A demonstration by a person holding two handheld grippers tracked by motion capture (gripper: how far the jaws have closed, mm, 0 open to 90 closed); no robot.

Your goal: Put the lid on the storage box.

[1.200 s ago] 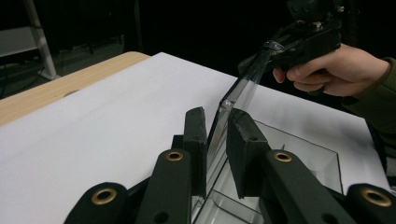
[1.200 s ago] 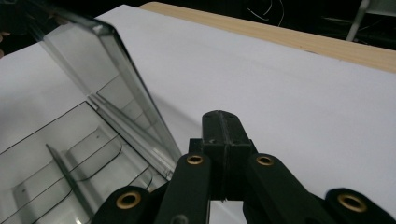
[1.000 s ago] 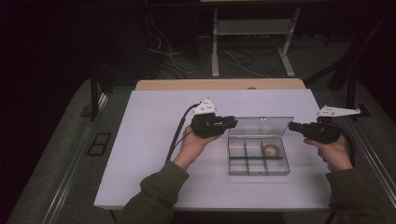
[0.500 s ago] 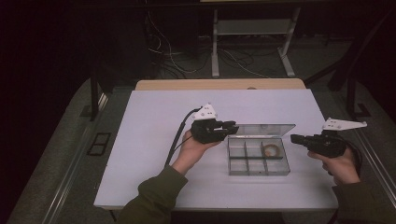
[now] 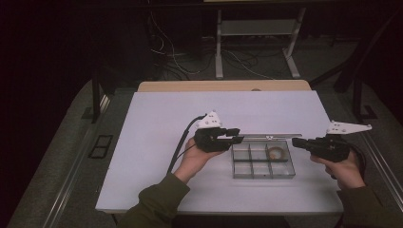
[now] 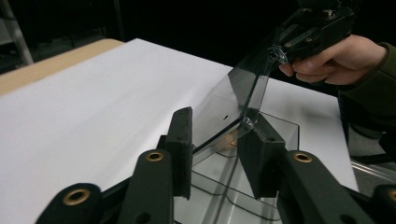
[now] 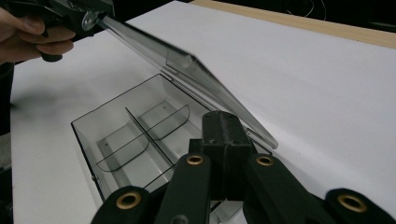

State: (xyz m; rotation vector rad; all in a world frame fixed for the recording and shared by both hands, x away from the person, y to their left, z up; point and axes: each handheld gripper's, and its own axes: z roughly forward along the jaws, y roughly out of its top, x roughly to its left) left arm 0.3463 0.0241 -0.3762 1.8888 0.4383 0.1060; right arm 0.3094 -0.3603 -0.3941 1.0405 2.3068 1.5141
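A clear compartment box (image 5: 263, 164) sits on the white table (image 5: 157, 123), right of centre. Its hinged lid (image 5: 271, 136) hangs tilted over it, half lowered. A brownish ring (image 5: 274, 152) lies in the box's far right compartment. My left gripper (image 5: 239, 137) is at the lid's left corner. In the left gripper view its jaws (image 6: 217, 128) stand apart, and the lid (image 6: 243, 88) corner lies between them against one pad. My right gripper (image 5: 295, 141) is shut, with its tip (image 7: 223, 123) just short of the lid (image 7: 187, 60) edge, over the box (image 7: 135, 135).
A wooden strip (image 5: 223, 85) runs along the table's far edge. Behind it stand a metal stand (image 5: 256, 28) and loose cables (image 5: 176, 57) on the dark floor. The left half of the white table is bare. A cable (image 5: 183, 137) trails from the left gripper.
The lid has swung from nearly upright down toward the box, with the left gripper following its corner. The right gripper has drawn slightly back toward the person.
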